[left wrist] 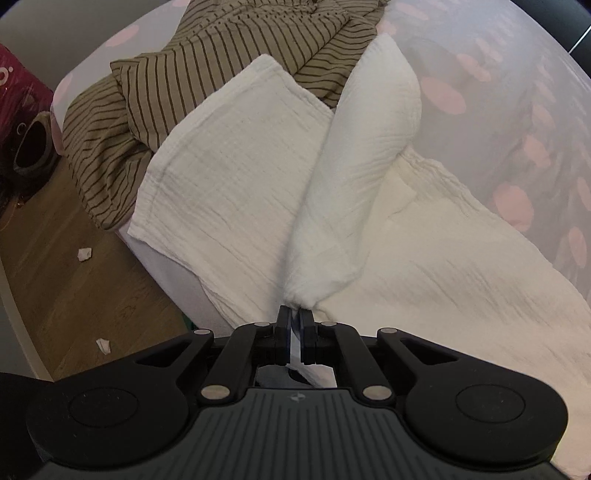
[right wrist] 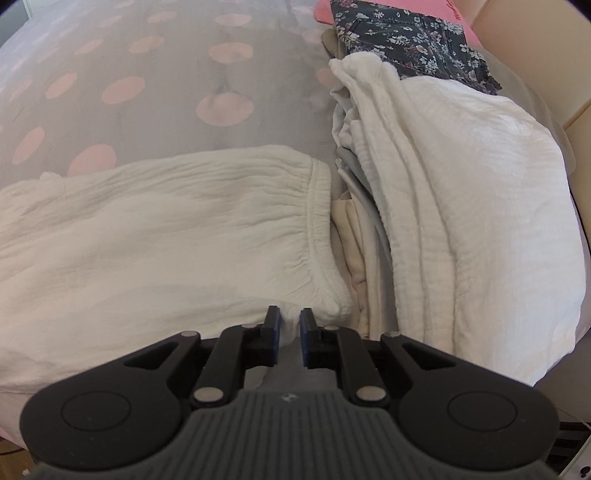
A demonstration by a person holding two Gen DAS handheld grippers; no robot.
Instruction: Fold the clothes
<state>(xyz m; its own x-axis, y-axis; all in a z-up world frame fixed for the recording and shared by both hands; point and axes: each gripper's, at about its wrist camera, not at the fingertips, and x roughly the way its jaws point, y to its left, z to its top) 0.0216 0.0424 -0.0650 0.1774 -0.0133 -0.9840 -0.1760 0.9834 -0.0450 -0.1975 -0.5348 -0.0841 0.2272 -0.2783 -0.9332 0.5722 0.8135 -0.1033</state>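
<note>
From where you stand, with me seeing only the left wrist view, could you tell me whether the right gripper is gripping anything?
Observer: No, the right gripper stands open over the white trousers' waistband end.
Operator: Is anything lying beside that waistband?
Observer: Yes, a stack of folded white clothes lies right next to it.
Operator: Anything beyond that stack?
Observer: A dark floral garment sits at its far end, partly on something pink.
</note>
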